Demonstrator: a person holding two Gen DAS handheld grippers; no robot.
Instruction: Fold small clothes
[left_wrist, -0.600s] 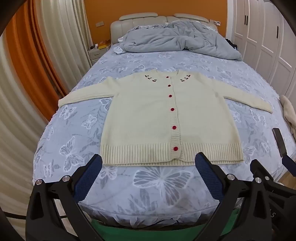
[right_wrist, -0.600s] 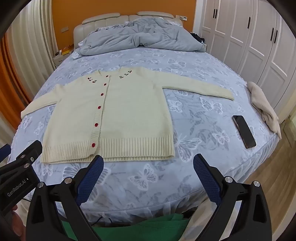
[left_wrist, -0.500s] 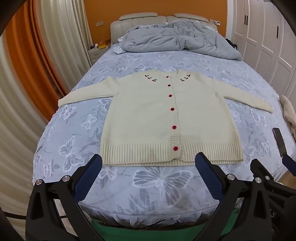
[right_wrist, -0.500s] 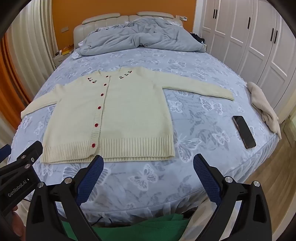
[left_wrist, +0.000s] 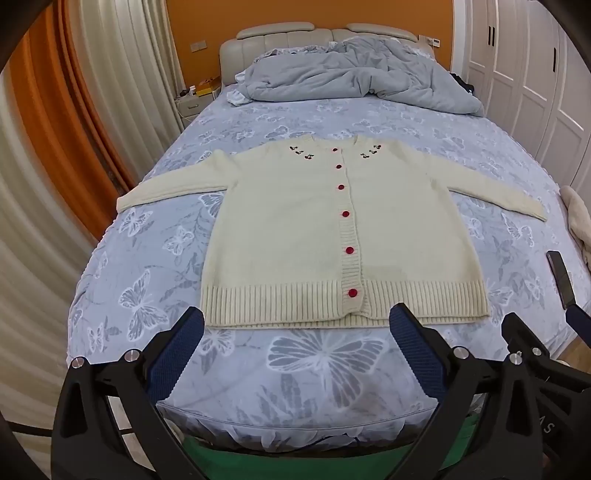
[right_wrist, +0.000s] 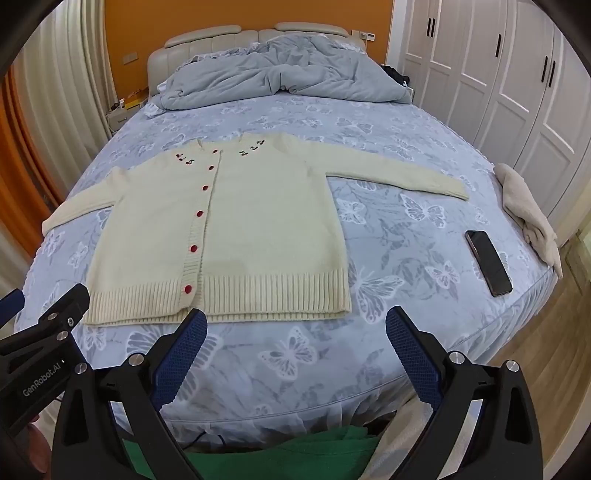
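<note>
A cream knitted cardigan (left_wrist: 295, 236) with red buttons lies flat and face up on the bed, both sleeves spread out to the sides; it also shows in the right wrist view (right_wrist: 255, 229). My left gripper (left_wrist: 295, 332) is open and empty, hovering just short of the cardigan's ribbed hem. My right gripper (right_wrist: 295, 332) is open and empty, near the hem's right corner, above the foot of the bed. Neither touches the cardigan.
The bed (left_wrist: 325, 369) has a blue butterfly sheet. A crumpled grey duvet (left_wrist: 351, 77) lies at the head. A black phone (right_wrist: 487, 262) and a beige cloth (right_wrist: 528, 214) lie near the right edge. Curtains hang at the left, white wardrobes stand at the right.
</note>
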